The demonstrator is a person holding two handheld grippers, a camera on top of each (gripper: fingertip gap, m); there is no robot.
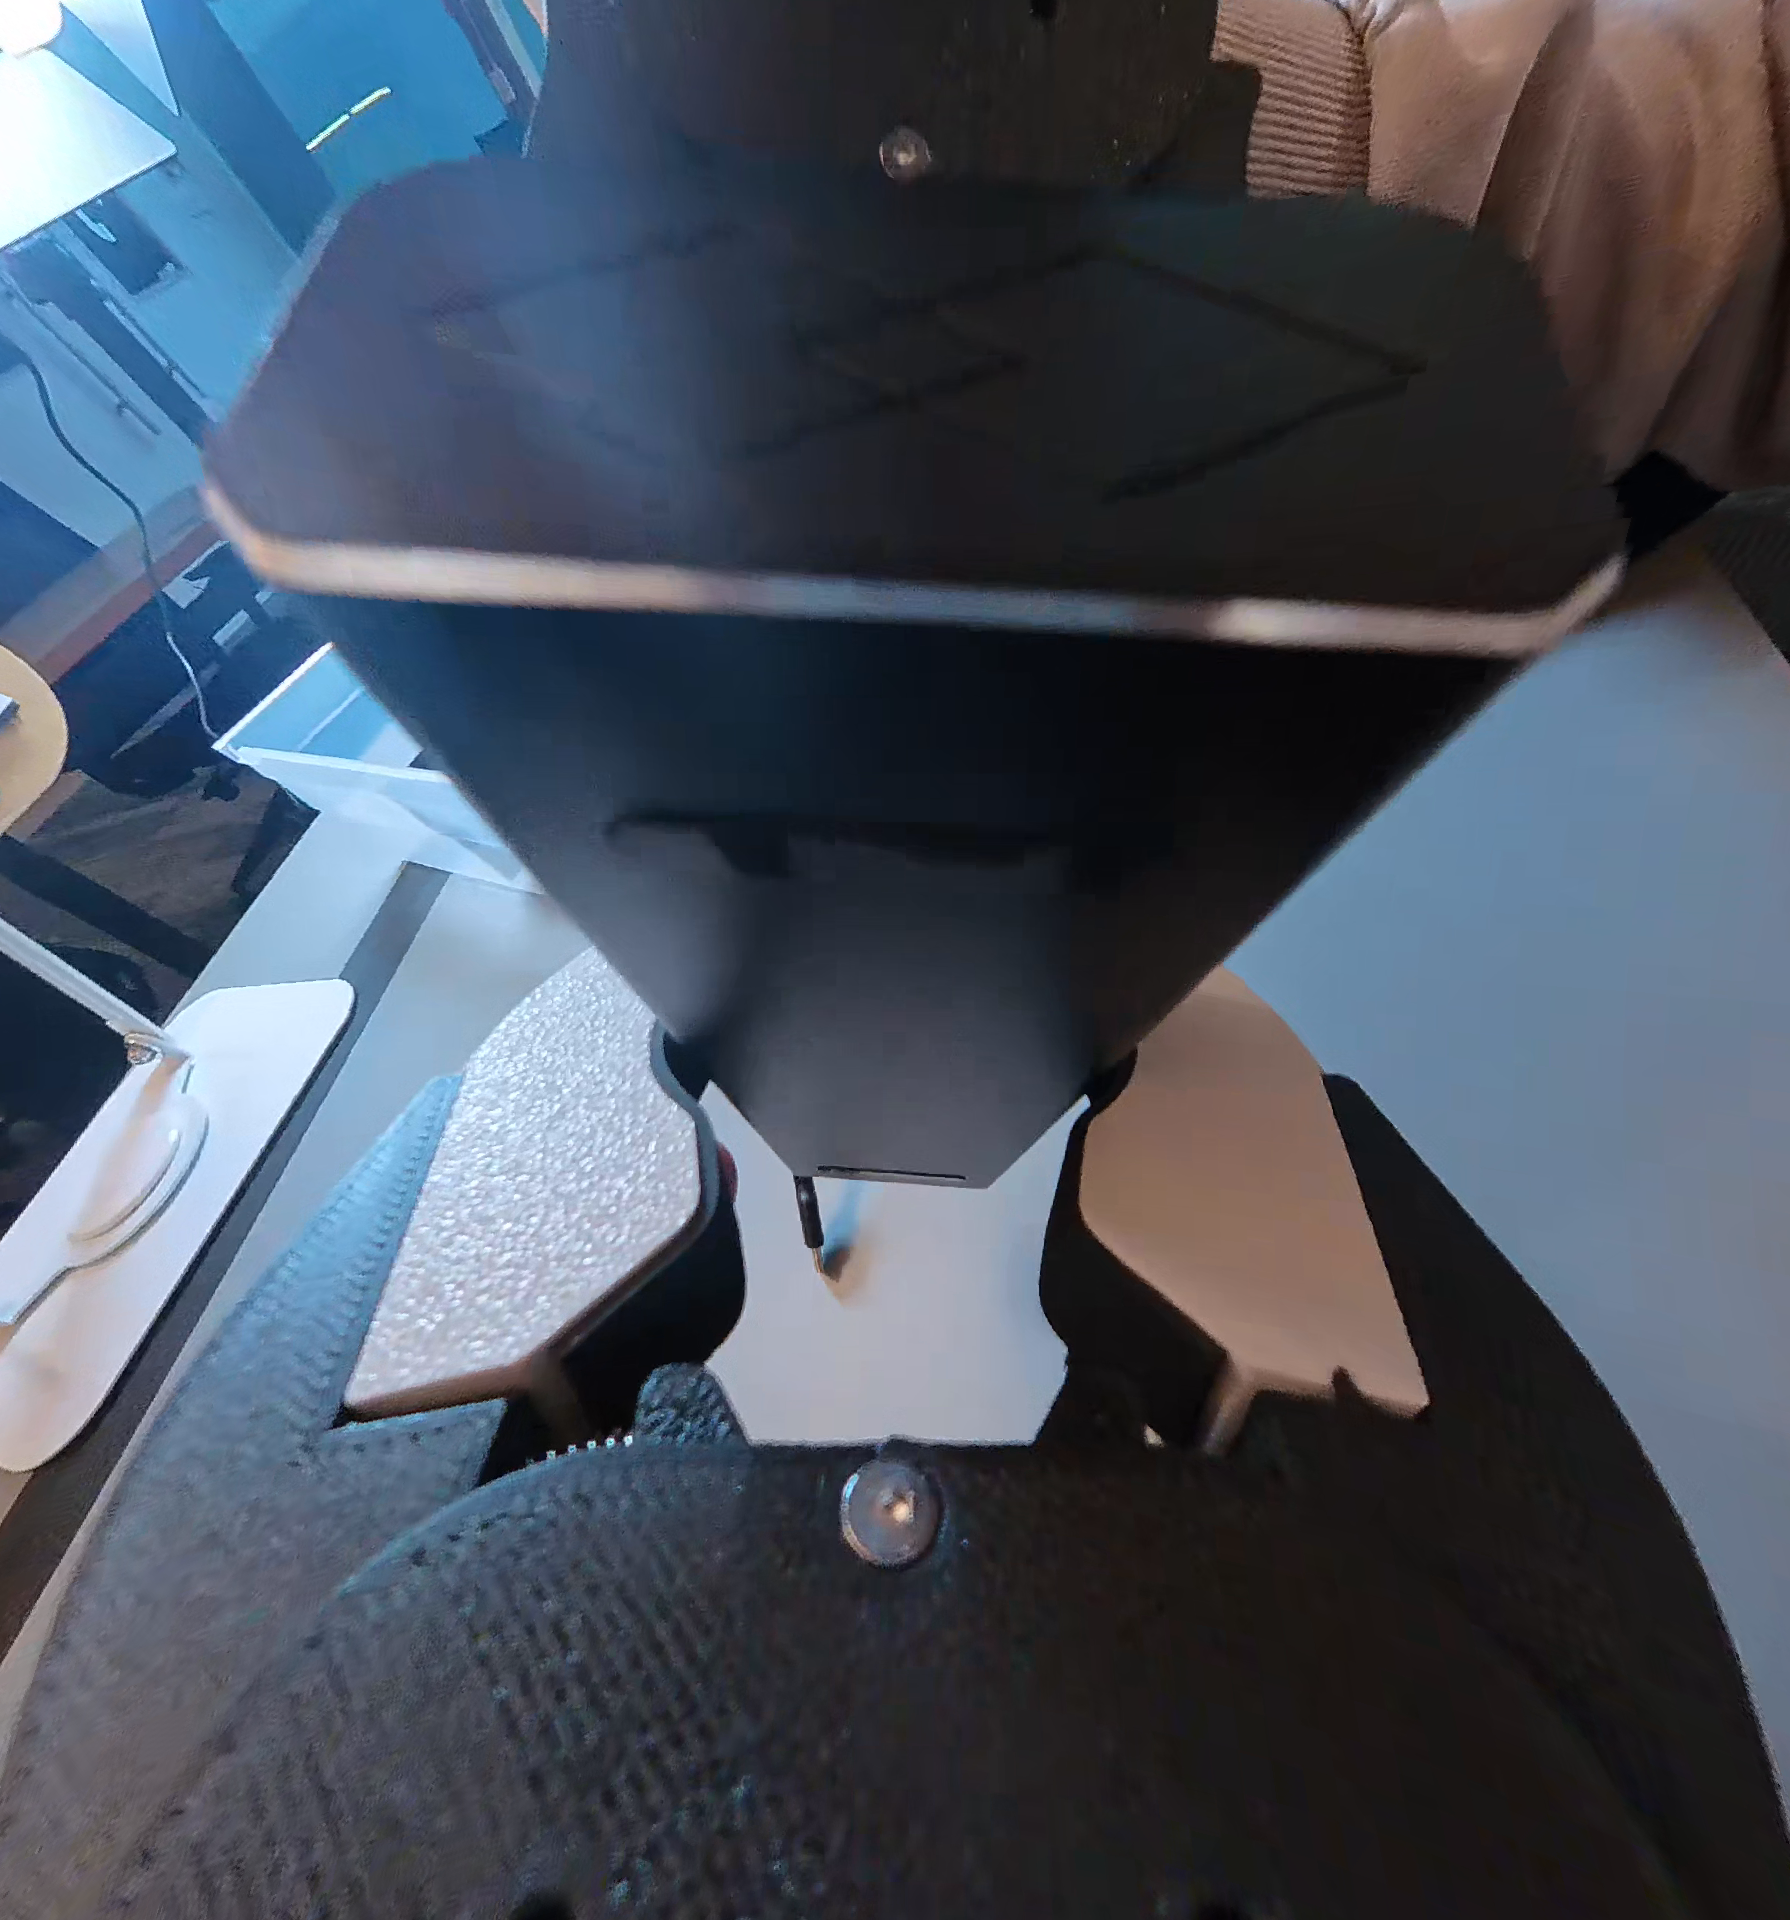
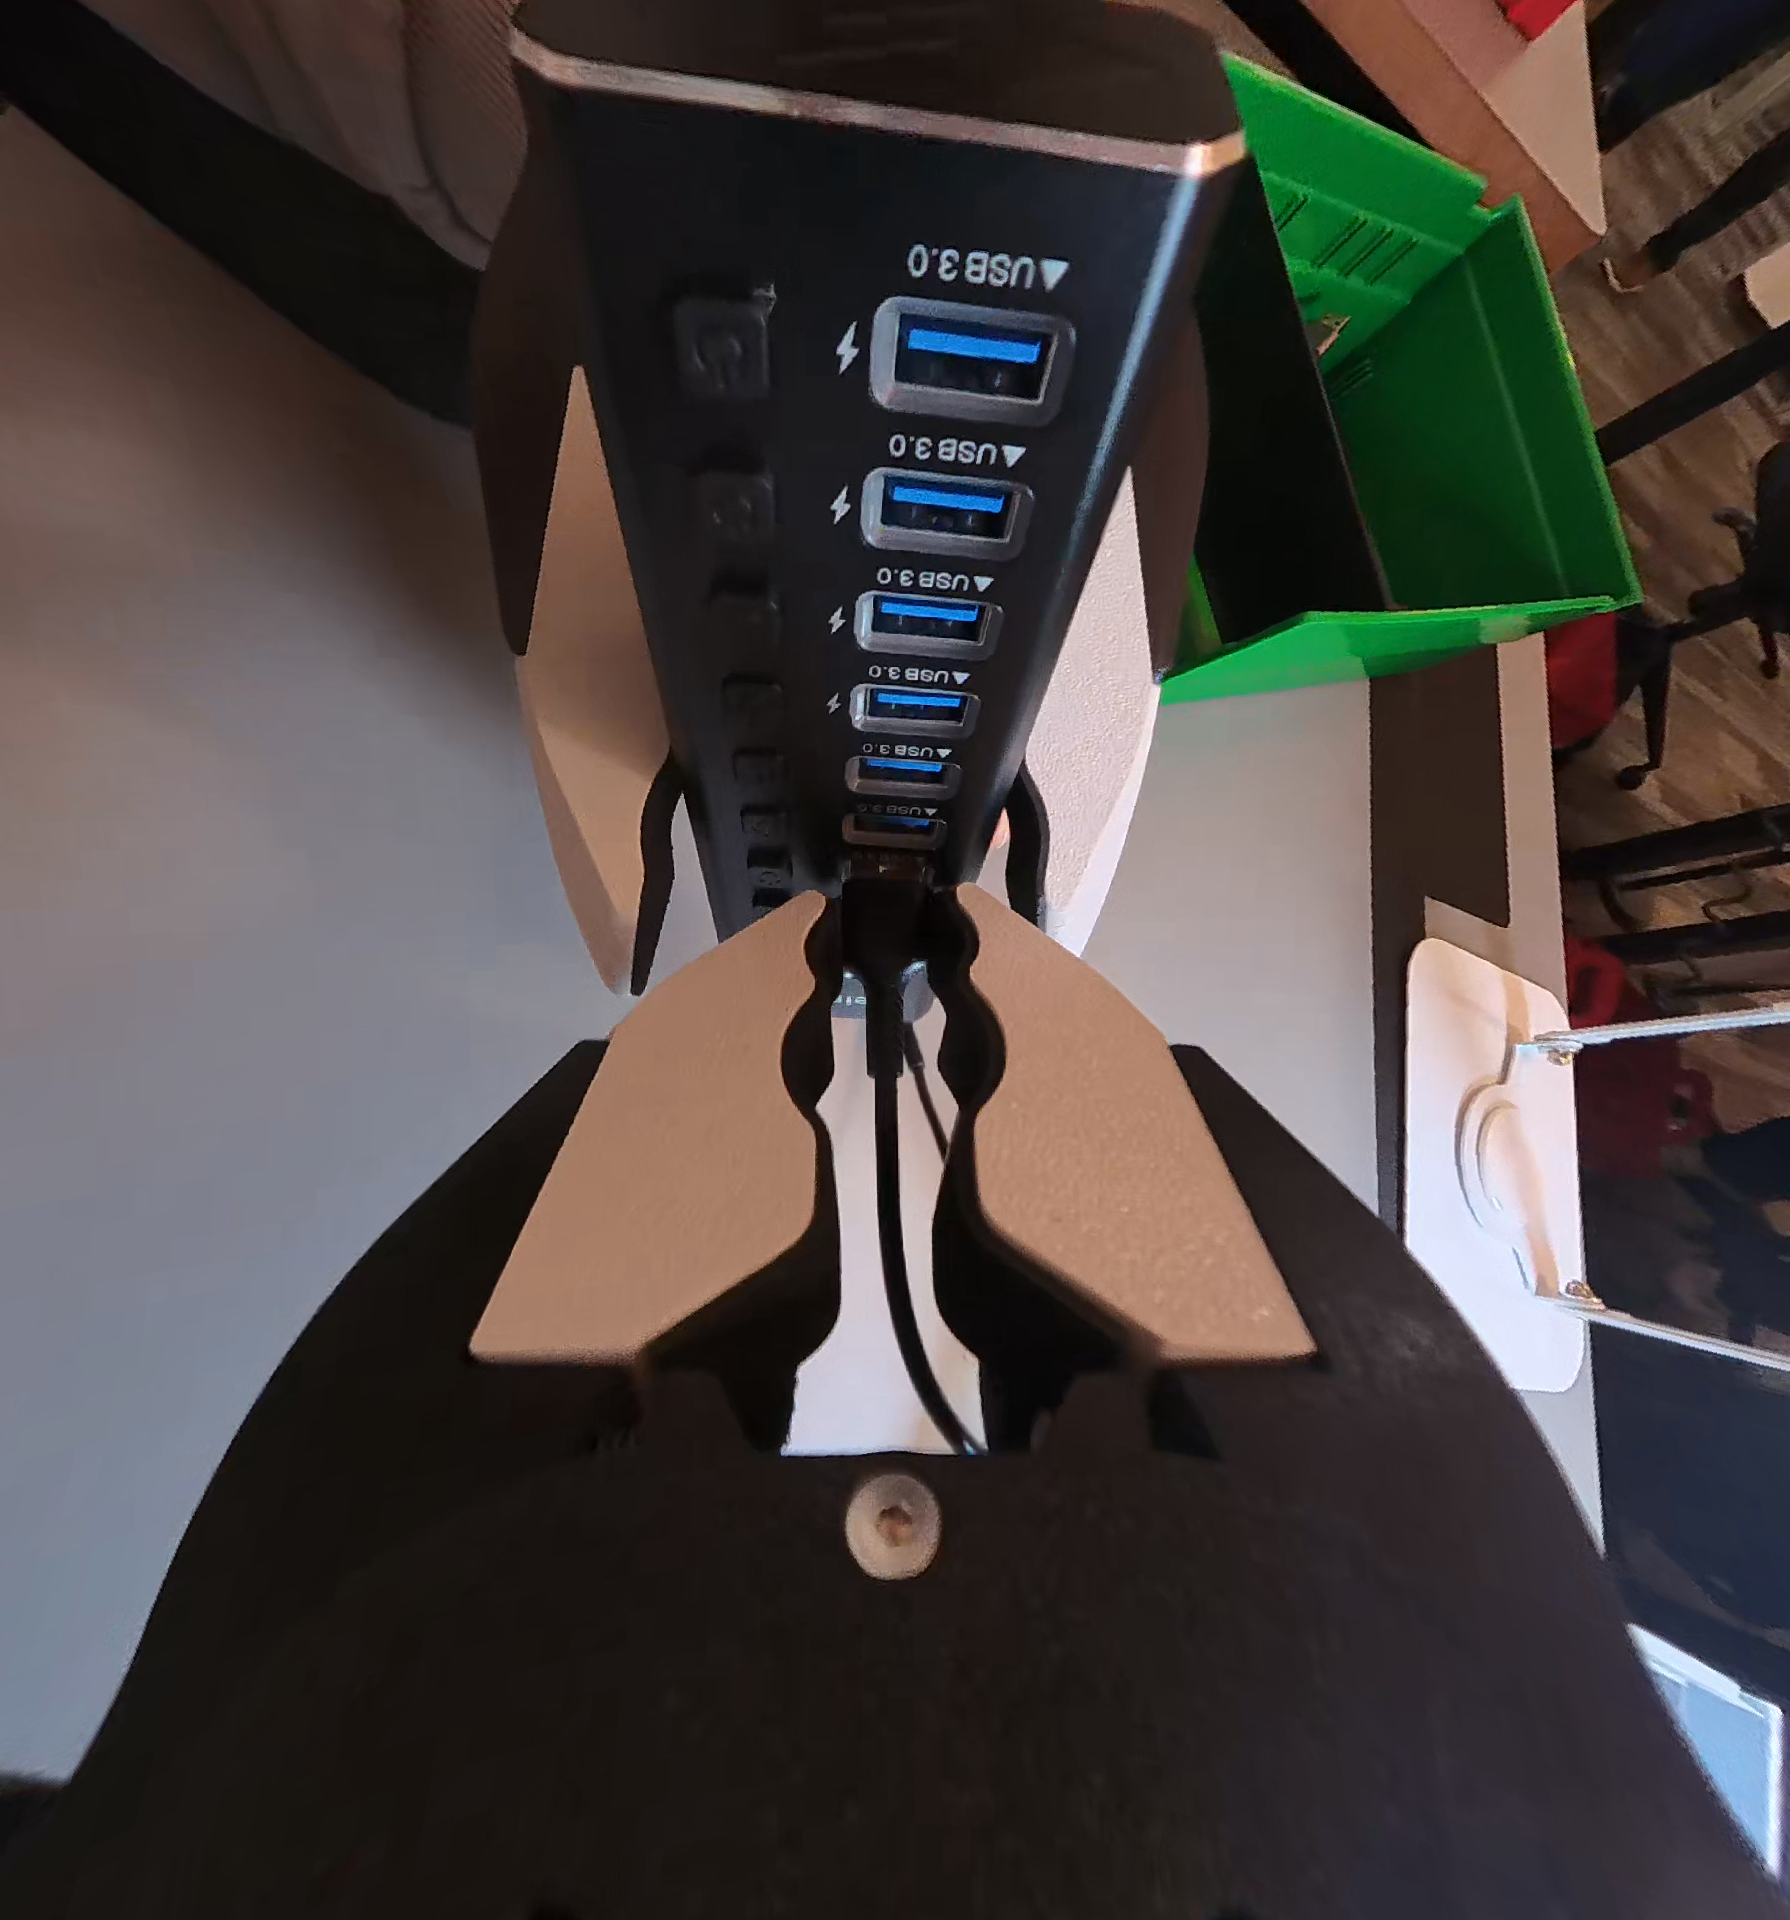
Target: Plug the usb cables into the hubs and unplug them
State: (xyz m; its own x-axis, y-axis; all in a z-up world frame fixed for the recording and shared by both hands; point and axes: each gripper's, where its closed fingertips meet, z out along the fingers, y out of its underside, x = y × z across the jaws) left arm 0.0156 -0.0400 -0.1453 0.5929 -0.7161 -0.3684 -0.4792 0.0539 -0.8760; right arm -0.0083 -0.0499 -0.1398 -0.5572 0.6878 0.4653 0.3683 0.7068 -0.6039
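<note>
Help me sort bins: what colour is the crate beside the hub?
Bright green crate, to the right of the black hub, clearest in the right wrist view.

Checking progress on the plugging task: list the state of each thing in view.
left gripper: shut on hub.
hub: clamped, port face turned to the right gripper.
right gripper: shut on usb plug.
usb plug: at the nearest port, metal shell partly showing.
other ports: six visible, all empty.
cable: slack, trailing from the plug.
</note>
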